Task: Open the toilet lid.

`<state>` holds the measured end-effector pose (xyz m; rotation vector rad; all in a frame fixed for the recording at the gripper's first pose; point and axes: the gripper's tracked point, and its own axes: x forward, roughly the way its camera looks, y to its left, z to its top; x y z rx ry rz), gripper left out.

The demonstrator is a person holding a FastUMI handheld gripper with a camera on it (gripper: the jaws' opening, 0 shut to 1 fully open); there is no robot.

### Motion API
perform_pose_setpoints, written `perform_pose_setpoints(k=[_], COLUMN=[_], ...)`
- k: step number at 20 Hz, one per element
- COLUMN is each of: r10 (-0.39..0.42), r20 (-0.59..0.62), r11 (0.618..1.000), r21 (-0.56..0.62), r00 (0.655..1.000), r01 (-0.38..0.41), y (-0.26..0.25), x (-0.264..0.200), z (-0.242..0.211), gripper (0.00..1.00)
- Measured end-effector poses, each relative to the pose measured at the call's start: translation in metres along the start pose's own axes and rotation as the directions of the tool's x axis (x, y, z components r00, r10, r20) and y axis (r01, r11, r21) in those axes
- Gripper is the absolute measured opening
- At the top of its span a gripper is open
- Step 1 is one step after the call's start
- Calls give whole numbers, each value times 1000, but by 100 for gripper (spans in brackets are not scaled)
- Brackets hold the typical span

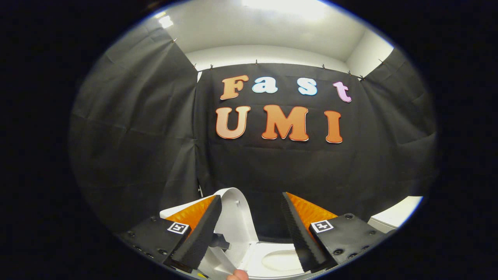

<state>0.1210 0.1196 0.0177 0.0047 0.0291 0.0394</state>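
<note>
The white toilet lid stands raised and tilted, close against the inner side of my left finger. Below it, between the fingers, the white seat and bowl lie exposed. My gripper is open, its black ribbed fingers set wide apart with orange backs, the right finger clear of the lid. Only the left finger is near the lid; the two do not press on it together. A fingertip of a person's hand shows at the bottom, just under the lid's lower edge.
Black cloth walls close the booth ahead and on both sides. A white surface sits beyond the right finger, low against the cloth. White ceiling with bright light is above.
</note>
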Motion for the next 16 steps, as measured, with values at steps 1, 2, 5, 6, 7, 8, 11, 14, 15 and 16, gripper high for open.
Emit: perform_pose_setpoints(k=[1, 2, 5, 6, 7, 8, 11, 14, 15, 16], r10=[-6, -17, -72, -89, -106, -124, -138, -145, -145, -139], r20=[3, 12, 33, 24, 9, 3, 10, -18, -18, -10], r11=[1000, 999, 997, 996, 994, 992, 990, 989, 988, 988], r21=[21, 33, 39, 32, 23, 21, 25, 28, 45, 61], r00=[1000, 1000, 997, 996, 994, 992, 990, 989, 989, 990], r01=[6, 17, 70, 88, 106, 124, 137, 145, 146, 139], y=[-12, -24, -66, -78, -90, -101, -117, -130, -134, -134], x=[-4, -7, -20, -22, -25, -28, -38, -51, -57, -65], z=[3, 8, 14, 10, 7, 5, 1, -19, -22, -23], gripper=[98, 98, 98, 98, 98, 98, 98, 98, 98, 98])
